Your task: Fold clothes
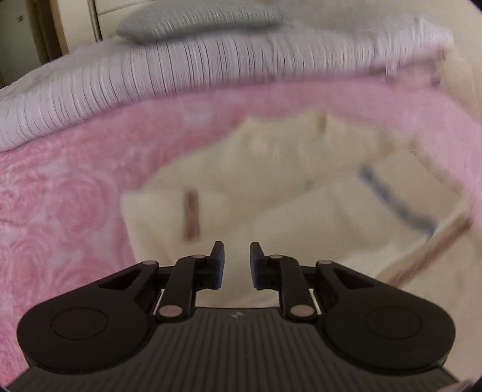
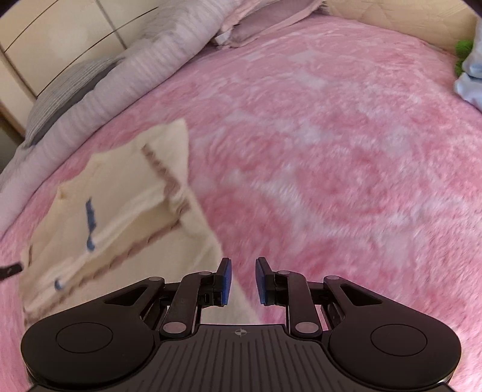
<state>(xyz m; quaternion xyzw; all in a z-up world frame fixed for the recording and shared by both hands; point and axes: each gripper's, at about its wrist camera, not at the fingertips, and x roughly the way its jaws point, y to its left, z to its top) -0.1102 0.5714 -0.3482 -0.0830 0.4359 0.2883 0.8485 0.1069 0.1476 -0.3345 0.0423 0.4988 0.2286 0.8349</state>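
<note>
A cream garment [image 1: 271,187] with brown trim and a blue mark lies partly folded on the pink blanket [image 1: 60,211]. My left gripper [image 1: 237,265] hovers over its near edge, open, with nothing between the blue pads. In the right wrist view the same cream garment [image 2: 120,211] lies to the left, on the pink blanket [image 2: 331,135]. My right gripper [image 2: 242,282] is open and empty, just off the garment's right edge. Both views are blurred by motion.
A striped lilac duvet [image 1: 150,81] with a grey pillow [image 1: 195,21] lines the far side of the bed. A cream wardrobe [image 2: 60,39] stands behind it. Pale blue and green items [image 2: 470,69] sit at the right edge.
</note>
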